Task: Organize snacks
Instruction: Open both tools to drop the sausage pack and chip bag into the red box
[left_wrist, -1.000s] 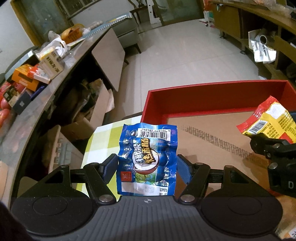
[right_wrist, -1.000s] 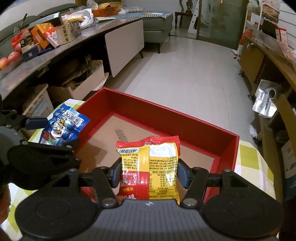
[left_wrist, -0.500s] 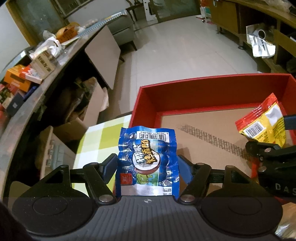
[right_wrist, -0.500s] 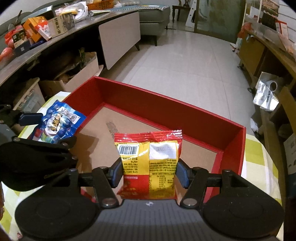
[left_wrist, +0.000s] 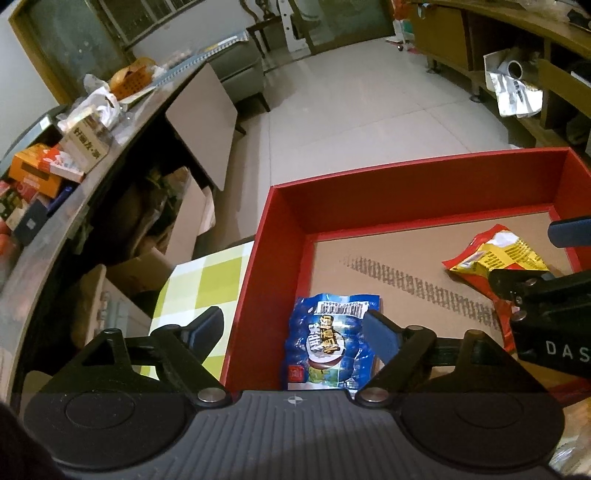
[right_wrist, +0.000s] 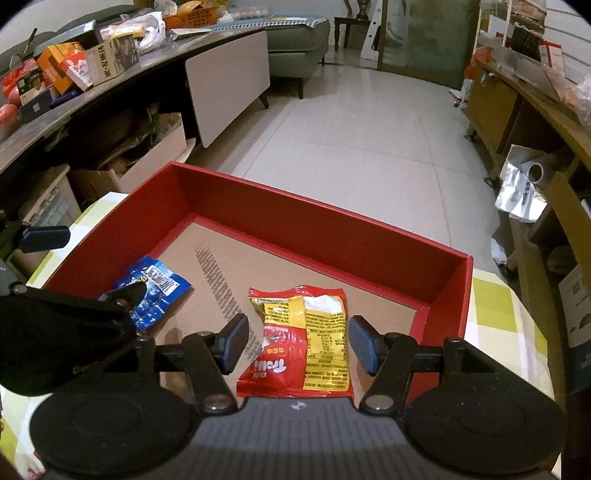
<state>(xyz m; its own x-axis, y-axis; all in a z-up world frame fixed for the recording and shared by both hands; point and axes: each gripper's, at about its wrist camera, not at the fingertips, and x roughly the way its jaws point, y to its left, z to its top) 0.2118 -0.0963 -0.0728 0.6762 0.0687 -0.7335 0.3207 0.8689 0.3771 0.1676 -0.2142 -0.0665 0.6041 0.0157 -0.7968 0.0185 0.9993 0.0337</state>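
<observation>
Snacks, two packets, both lying inside one red box (right_wrist: 332, 236) with a brown cardboard floor. Box stands on a table with a yellow-green checked cloth (left_wrist: 207, 280).

Item one: blue sausage packet (left_wrist: 328, 350), barcode at its far end, flat on the box floor in the near left corner beside the left wall. In the right wrist view it shows at 9 o'clock (right_wrist: 155, 295), partly hidden by the other tool's black body.

Item two: red and yellow snack packet (right_wrist: 303, 343), printed back upward, flat on the box floor toward the right side. In the left wrist view it sits at 3 o'clock (left_wrist: 495, 258).

Grippers, two. Left gripper (left_wrist: 295, 328): jaws opening, spread wide and straddling the box's left wall, one finger outside over the cloth, the other over the blue packet's right edge; whether that pad touches the wrapper cannot be told, but the packet is released, not pinched. Right gripper (right_wrist: 299, 343): jaws parted with a clear gap on either side of the red and yellow packet, which lies between them unheld.

Surroundings: one long dark counter (right_wrist: 110, 85) at 10 o'clock, carrying several cartons and bags; cardboard boxes beneath it; one grey sofa (right_wrist: 295, 48) at 12 o'clock; tiled floor (right_wrist: 351, 129) beyond the box.
</observation>
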